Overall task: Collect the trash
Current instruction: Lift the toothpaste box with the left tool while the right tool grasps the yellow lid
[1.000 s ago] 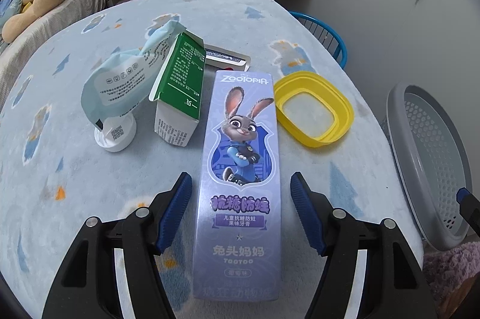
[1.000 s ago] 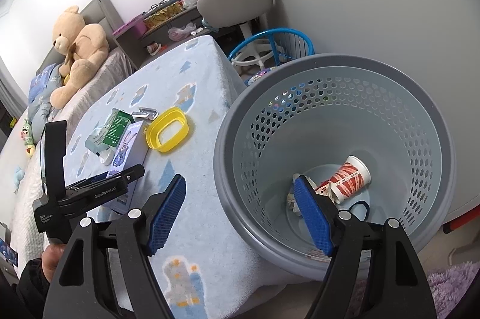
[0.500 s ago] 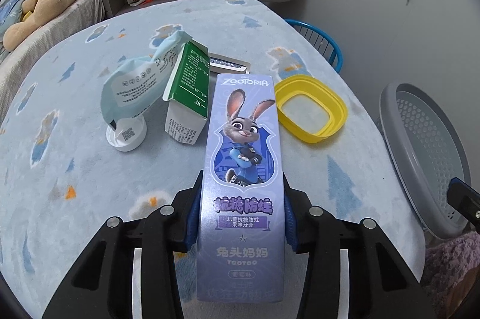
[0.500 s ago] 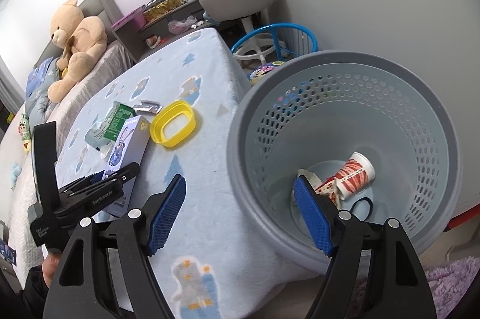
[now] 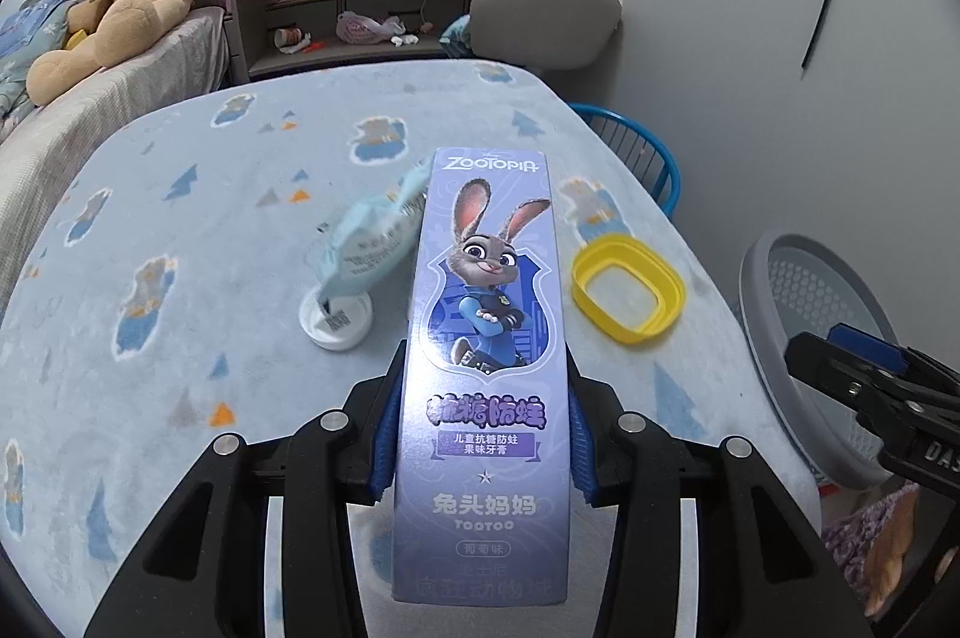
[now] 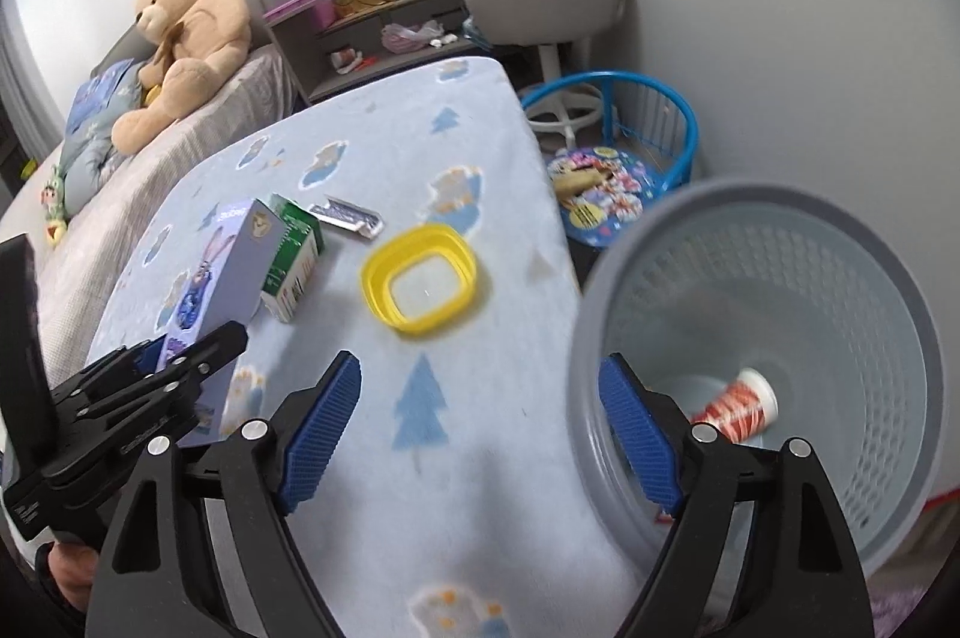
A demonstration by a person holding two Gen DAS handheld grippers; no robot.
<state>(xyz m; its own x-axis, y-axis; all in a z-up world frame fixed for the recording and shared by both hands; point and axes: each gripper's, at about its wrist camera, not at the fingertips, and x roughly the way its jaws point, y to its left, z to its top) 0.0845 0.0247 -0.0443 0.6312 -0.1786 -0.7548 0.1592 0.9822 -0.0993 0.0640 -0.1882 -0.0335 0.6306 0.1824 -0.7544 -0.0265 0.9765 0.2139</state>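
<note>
Holding the purple toothpaste box (image 5: pixel 486 374) between both blue pads, the left gripper (image 5: pixel 483 446) is closed on the box's long sides, and the right wrist view shows the box's far end raised off the blanket-covered table (image 6: pixel 420 518), tilted upward. The right gripper (image 6: pixel 480 428) hangs wide open with nothing between its fingers, over the table edge next to the grey bin (image 6: pixel 840 278). Progress, as a judgement: partly done. The bin, standing off the table's right edge, already holds a red-and-white paper cup (image 6: pixel 741 404) and perhaps other scraps, too blurred to name. The box is picked up but not yet over the bin. Left on the table: a green-and-white carton (image 6: pixel 294 260) standing just beside the box, a crumpled pale-blue wrapper (image 5: pixel 372 242) leaning over a white round lid (image 5: pixel 336 317), a flat silver packet (image 6: pixel 351 216) behind the carton, and a yellow rim-shaped lid (image 6: pixel 420 278) nearest the bin. So one item is in hand and roughly four or five pieces are still to gather; the carry to the bin looks short and unobstructed.
</note>
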